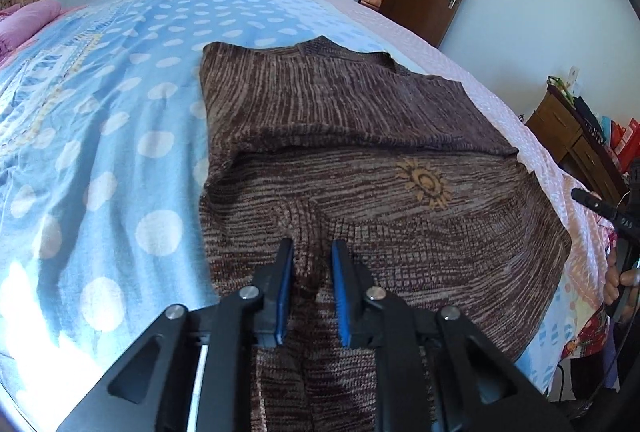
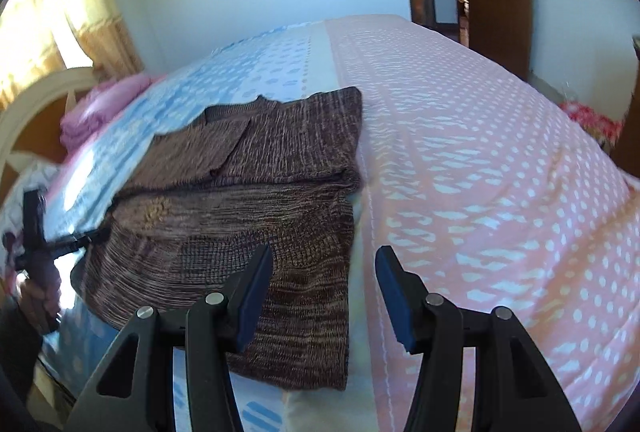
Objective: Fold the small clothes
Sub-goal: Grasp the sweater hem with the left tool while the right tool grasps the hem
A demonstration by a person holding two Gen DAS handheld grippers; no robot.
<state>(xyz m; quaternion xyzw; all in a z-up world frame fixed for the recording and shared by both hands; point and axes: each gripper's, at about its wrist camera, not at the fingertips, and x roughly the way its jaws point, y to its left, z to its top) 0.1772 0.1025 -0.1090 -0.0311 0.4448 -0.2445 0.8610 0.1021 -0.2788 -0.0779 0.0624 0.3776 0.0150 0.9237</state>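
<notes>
The brown knit sweater (image 1: 360,168) lies partly folded on the bedspread (image 1: 100,136), occupying the centre and lower right of the left wrist view. The left gripper (image 1: 312,252), at the lower centre of that frame, is closed to a narrow gap with a raised pinch of the sweater's near edge between its blue pads. The right gripper (image 2: 324,258) stands open at the lower centre of its view, holding nothing, above the sweater's right edge and the pink bedspread.
</notes>
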